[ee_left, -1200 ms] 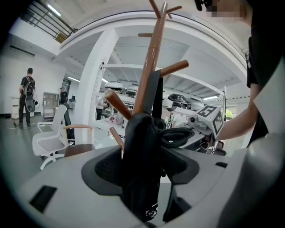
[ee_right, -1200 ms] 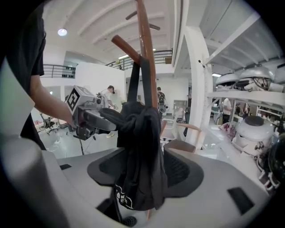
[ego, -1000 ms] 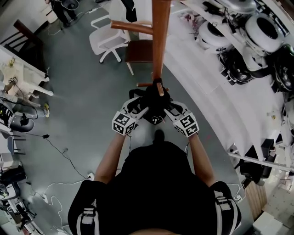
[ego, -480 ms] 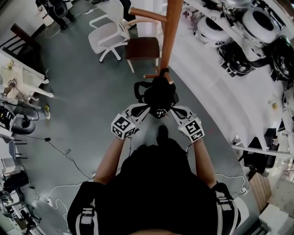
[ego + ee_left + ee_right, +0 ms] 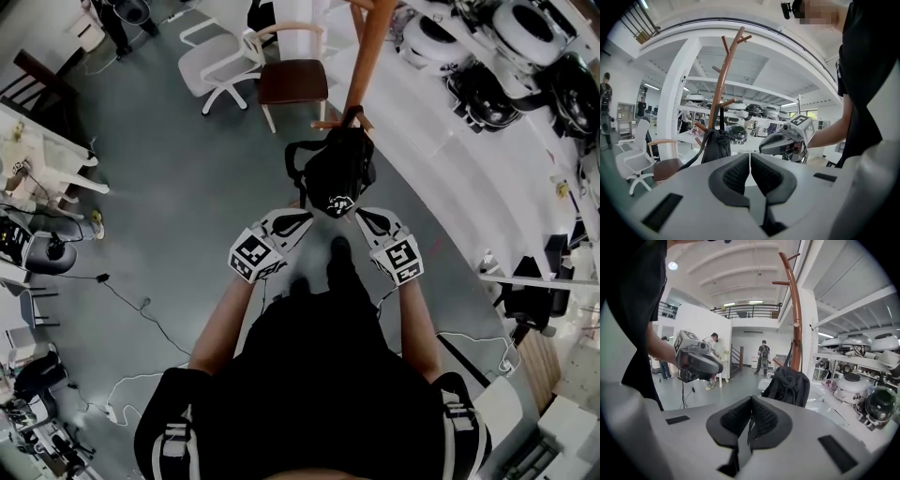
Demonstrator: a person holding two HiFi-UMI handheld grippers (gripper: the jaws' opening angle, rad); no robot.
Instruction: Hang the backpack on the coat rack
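Left gripper (image 5: 300, 219) and right gripper (image 5: 362, 215) have left the backpack (image 5: 336, 173) above grey floor (image 5: 187, 187).

No word, number or brand can be read anywhere. The white cube (image 5: 251, 255) on the left gripper (image 5: 302, 218) and the matching cube (image 5: 400, 260) on the right gripper (image 5: 364, 216) carry only black-and-white square marker patterns, no letters. The black fabric backpack (image 5: 336, 169) bears a small white mark (image 5: 338, 202), too small to read.
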